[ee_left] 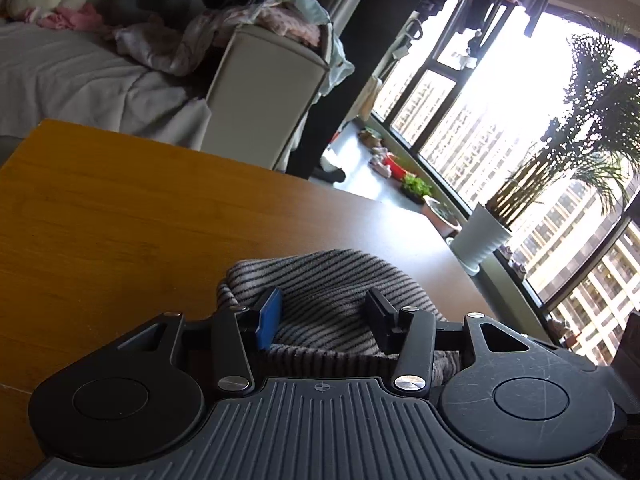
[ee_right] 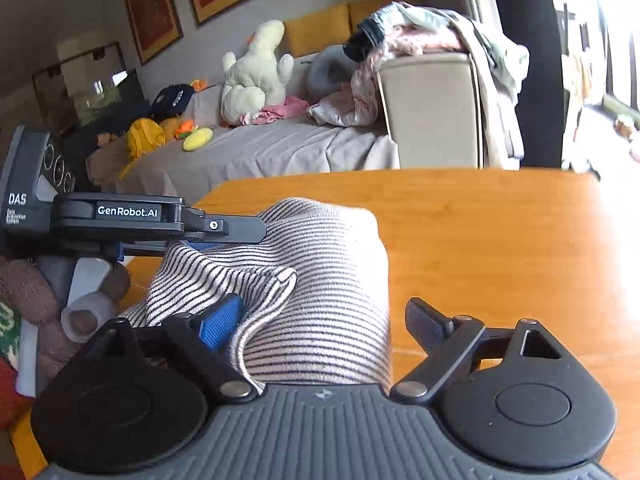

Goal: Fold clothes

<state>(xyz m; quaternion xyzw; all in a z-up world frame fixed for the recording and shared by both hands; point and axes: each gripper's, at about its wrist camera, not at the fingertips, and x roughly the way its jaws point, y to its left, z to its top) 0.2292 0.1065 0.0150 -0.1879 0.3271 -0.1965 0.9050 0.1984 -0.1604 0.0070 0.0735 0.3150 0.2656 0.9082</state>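
A striped grey-and-black garment (ee_left: 332,280) lies bunched on the wooden table (ee_left: 120,216). My left gripper (ee_left: 324,316) is open, with the cloth lying between its two fingers. In the right wrist view the same garment (ee_right: 332,264) is a folded bundle on the table (ee_right: 500,232). My right gripper (ee_right: 324,320) is open, its blue pad (ee_right: 220,320) under a fold of the cloth and its other finger on bare wood beside the bundle. The left gripper also shows in the right wrist view (ee_right: 216,240), reaching in from the left at the bundle's far edge.
A sofa (ee_right: 260,152) with plush toys (ee_right: 256,72) and a pile of clothes (ee_right: 420,36) stands beyond the table's far edge. A tall window (ee_left: 500,120) and a potted palm (ee_left: 484,236) are at the right. Toys sit on the floor at the left (ee_right: 36,292).
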